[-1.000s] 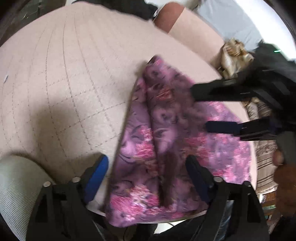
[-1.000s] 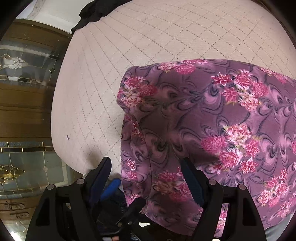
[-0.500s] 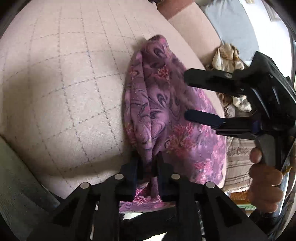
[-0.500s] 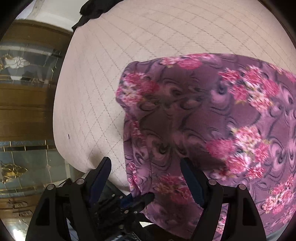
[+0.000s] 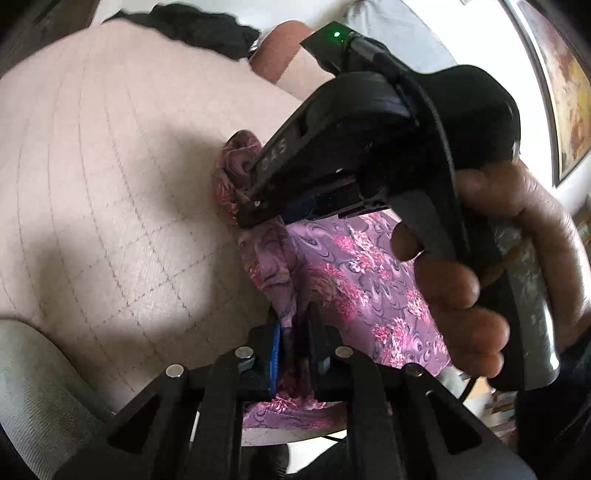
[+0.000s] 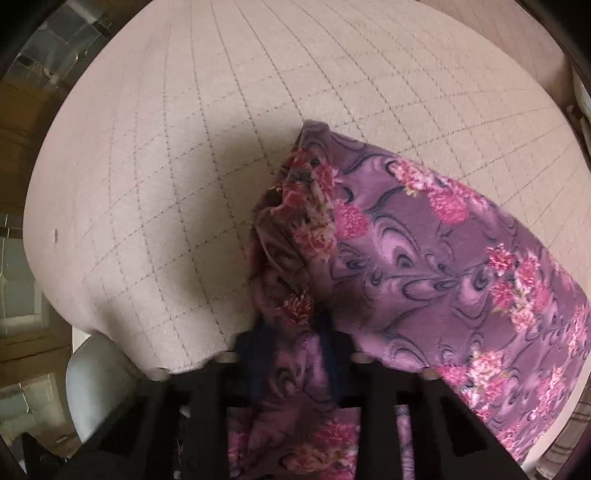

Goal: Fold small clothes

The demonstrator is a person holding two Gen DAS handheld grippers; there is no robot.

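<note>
A purple garment with pink flowers (image 5: 354,266) lies on a beige quilted table (image 5: 110,177). My left gripper (image 5: 295,328) is shut on a bunched fold of its near edge. My right gripper (image 5: 251,206) crosses the left wrist view, held by a hand, and is shut on the cloth's far edge. In the right wrist view the garment (image 6: 424,258) spreads to the right, and the right gripper (image 6: 295,343) pinches a gathered fold, which hides its fingertips. The pinched edge is lifted and crumpled.
The quilted table (image 6: 184,147) stretches left and ahead. A dark cloth heap (image 5: 199,29) lies at its far edge. A grey chair back (image 5: 33,387) is at lower left. A wooden glass-fronted cabinet (image 6: 22,155) stands beyond the table.
The left gripper closed on the cloth half a second ago and still holds it. The right gripper has since closed on the far edge, bunching the garment's left side.
</note>
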